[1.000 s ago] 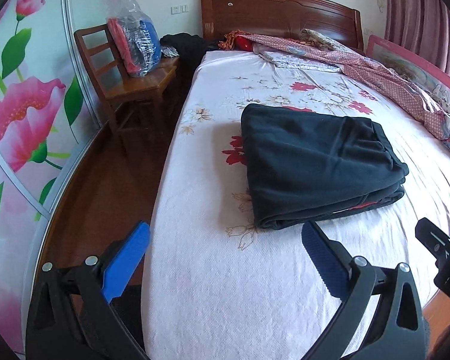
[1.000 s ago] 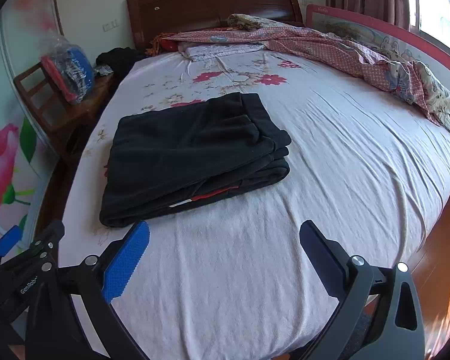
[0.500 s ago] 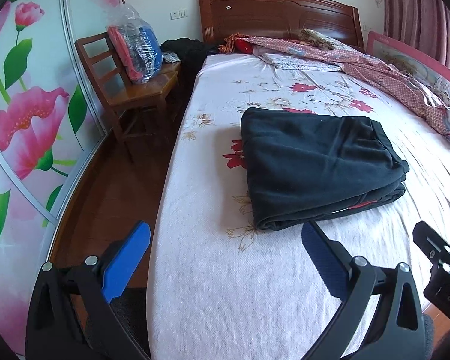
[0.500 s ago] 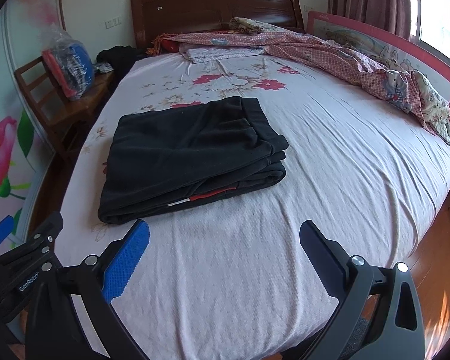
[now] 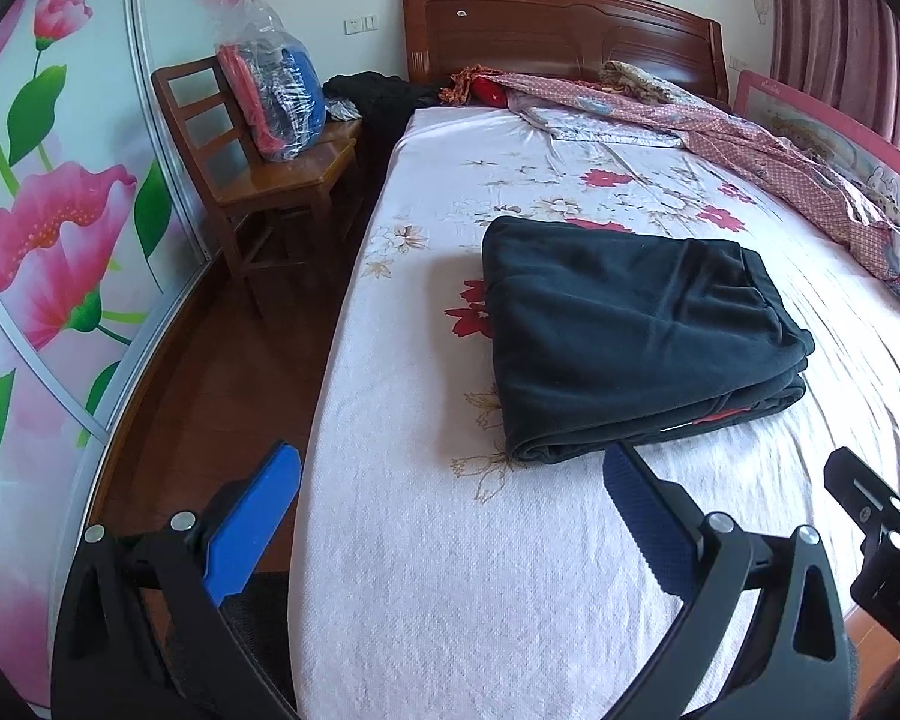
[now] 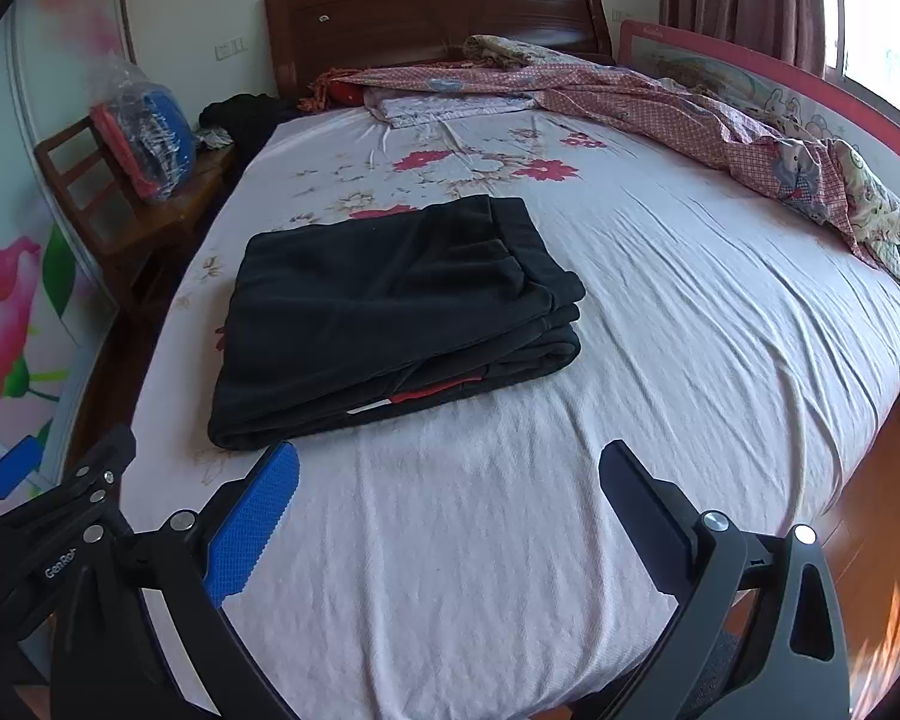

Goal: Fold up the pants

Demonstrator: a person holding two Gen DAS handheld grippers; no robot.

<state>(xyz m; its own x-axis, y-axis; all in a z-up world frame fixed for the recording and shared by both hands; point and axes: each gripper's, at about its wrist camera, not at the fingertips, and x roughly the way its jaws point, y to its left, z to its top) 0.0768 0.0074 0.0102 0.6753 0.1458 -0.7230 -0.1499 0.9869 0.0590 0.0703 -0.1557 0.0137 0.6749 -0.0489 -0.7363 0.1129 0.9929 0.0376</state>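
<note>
Pants point(image 6: 390, 312) lay folded on the bed point(image 6: 660, 360), apparently finished. Both grippers, left point(image 5: 450, 516) and right point(image 6: 450, 510), were held spread apart, empty, short of the bundle; best kept clear.

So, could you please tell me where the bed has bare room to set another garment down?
Bare sheet lies between the folded pants and the pink quilt along the rail, and along the foot edge nearest both grippers. The headboard end is crowded with bedding.
</note>
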